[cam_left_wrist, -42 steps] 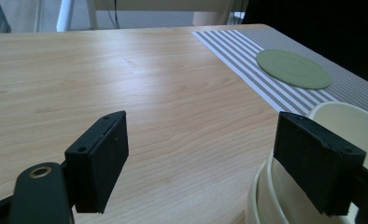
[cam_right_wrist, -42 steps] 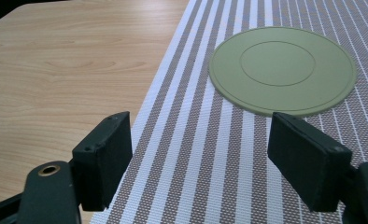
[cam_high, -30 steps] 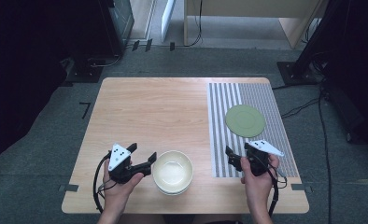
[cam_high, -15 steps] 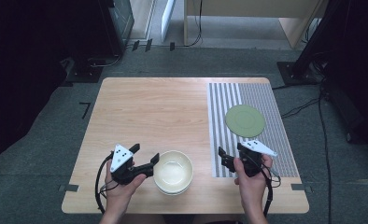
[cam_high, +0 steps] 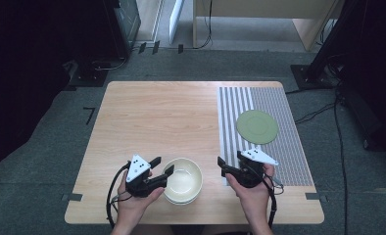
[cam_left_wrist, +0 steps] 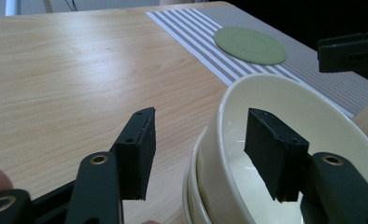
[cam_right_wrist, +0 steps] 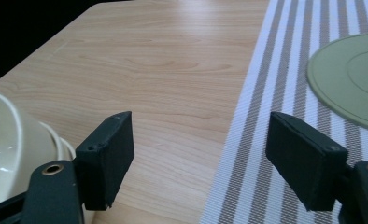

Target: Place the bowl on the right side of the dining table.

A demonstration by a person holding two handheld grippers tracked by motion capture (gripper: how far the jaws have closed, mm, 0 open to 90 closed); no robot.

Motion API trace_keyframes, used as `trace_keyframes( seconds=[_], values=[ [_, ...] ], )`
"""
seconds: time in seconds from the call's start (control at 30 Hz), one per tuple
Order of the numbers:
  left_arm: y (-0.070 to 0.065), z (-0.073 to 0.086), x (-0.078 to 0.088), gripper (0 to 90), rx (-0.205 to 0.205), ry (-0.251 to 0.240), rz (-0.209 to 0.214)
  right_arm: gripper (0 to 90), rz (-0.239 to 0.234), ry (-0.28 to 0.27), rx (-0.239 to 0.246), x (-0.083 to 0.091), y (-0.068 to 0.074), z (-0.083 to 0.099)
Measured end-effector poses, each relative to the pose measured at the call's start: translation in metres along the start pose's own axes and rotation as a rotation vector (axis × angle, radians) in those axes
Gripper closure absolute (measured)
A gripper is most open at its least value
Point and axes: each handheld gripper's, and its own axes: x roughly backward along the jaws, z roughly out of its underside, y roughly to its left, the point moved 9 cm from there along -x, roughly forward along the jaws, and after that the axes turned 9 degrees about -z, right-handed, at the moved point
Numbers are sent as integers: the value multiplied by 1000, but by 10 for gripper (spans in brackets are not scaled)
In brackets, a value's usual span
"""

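Observation:
Two cream bowls [cam_high: 182, 180] sit stacked near the table's front edge. My left gripper [cam_high: 162, 165] straddles the top bowl's [cam_left_wrist: 285, 107] left rim, one jaw inside and one outside. Its jaws have just been closing, but in the left gripper view [cam_left_wrist: 196, 149] a gap still shows between the outer pad [cam_left_wrist: 138, 154] and the bowl wall. My right gripper [cam_high: 222, 166] is open and empty just right of the bowls, at the striped mat's left edge. In its own view [cam_right_wrist: 198, 154] the bowls [cam_right_wrist: 4, 135] lie at far left.
A round green disc [cam_high: 257, 127] lies on the grey-and-white striped mat [cam_high: 289, 147] covering the table's right part. Bare wood [cam_high: 156, 117] stretches behind the bowls. The table's front edge is close under both hands. Cables trail off the left gripper.
The left gripper's jaws have narrowed around the bowl's rim. The right gripper has moved left, toward the bowls.

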Motion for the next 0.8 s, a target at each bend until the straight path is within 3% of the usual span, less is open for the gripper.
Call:
trace_keyframes(
  seconds=[0.17,0.4,0.5,0.63,0.8],
  values=[
    [-3,8,-5,511,-38,31,-30,283,-35,6,5,-5,15,2],
    [-7,11,-8,693,-63,45,-26,367,-100,21,35,-12,41,6],
    [-7,10,-9,787,-88,33,-65,402,-119,19,43,-13,49,7],
    [-7,11,-9,808,-135,19,-80,483,-135,-14,54,-11,60,5],
    [-7,11,-8,824,-148,3,-91,538,-169,-53,48,-8,68,2]
  ],
)
